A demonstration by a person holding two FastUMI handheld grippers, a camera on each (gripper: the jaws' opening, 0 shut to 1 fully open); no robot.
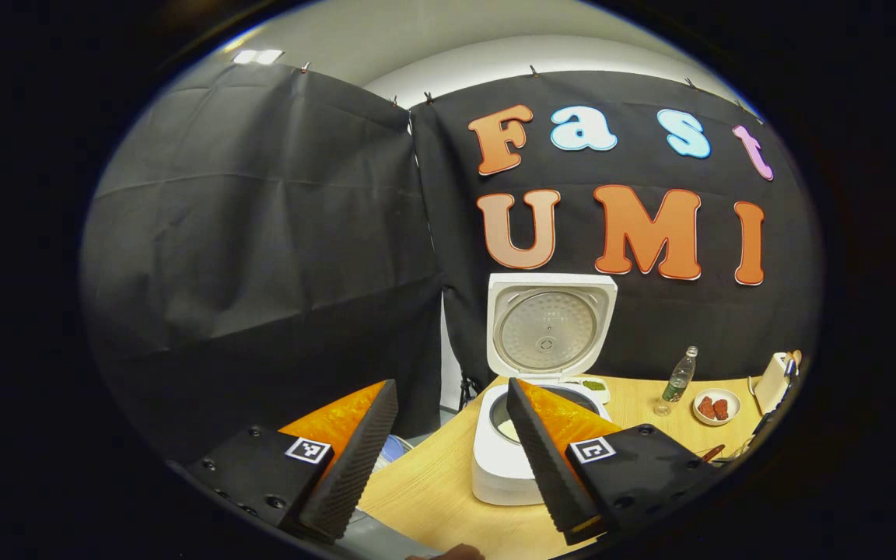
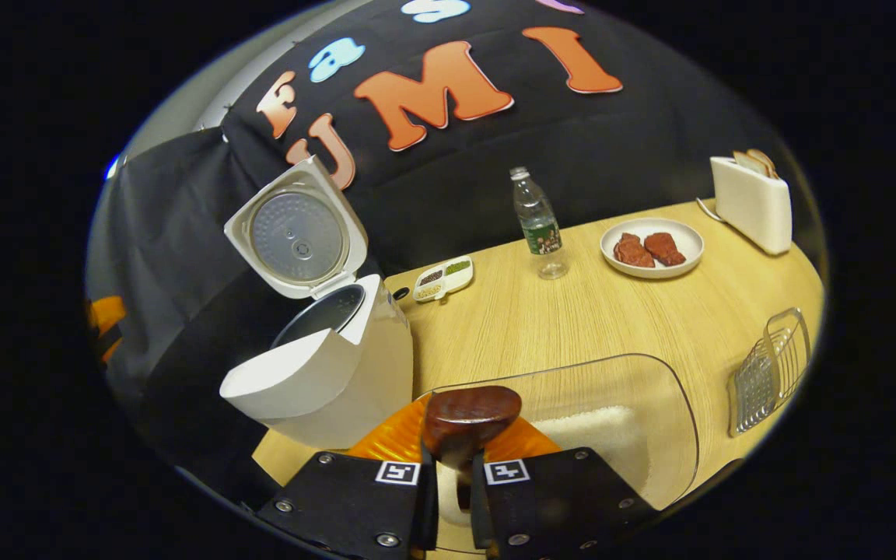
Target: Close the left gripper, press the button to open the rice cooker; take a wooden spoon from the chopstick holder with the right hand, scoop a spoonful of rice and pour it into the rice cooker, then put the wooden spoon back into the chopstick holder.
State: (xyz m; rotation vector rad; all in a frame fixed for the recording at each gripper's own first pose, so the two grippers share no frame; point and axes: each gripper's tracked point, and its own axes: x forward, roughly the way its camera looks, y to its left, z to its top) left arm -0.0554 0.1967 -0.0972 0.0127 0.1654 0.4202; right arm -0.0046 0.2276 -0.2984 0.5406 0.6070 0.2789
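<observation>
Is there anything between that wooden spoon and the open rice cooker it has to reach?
Nothing visible. The wooden spoon sits clamped in the right gripper over the clear rice container; the rice cooker stands just beside it, lid up.

staged kitchen booth | black cloth wall (image 1: 261, 257) | wooden table (image 2: 611, 311) | rice cooker (image 2: 323, 365)

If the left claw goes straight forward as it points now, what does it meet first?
Probably the open rice cooker: it stands on the table directly ahead of the open left claw, partly behind one finger. Nothing seems to lie between, though depth is unclear.
</observation>
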